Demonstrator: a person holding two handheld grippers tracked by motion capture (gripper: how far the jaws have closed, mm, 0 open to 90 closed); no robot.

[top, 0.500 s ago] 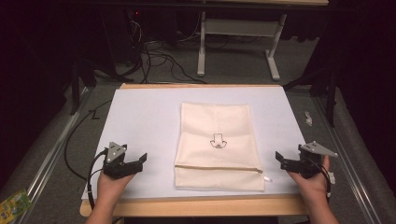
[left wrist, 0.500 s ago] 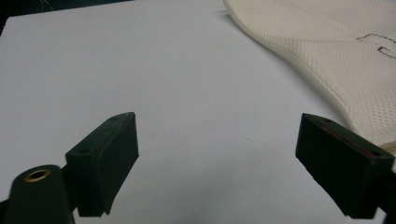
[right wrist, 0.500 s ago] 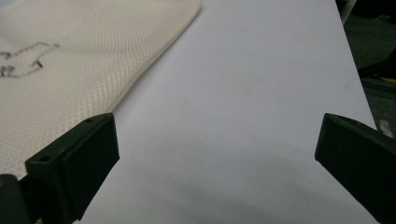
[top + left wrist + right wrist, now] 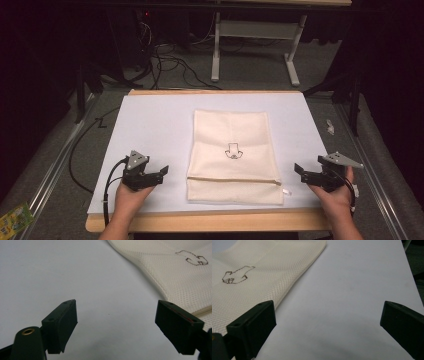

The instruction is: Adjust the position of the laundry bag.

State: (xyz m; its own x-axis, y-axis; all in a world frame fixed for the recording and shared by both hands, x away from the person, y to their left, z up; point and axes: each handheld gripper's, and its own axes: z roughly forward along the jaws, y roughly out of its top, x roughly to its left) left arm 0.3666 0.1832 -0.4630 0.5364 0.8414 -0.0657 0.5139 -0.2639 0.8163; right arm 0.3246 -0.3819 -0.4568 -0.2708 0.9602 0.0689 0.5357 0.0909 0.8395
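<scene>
Lying between both grippers' spread jaws, untouched: cream mesh bag [image 4: 232, 156].

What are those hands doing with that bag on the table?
A person sits at a table covered with a white sheet, holding a black two-jaw gripper in each hand. A flat cream mesh cloth bag with a small dark drawing and a zipper near its front edge lies in the middle. The left gripper and right gripper rest on either side of the bag, jaws wide open, pointing towards it. Neither is touching it.
</scene>
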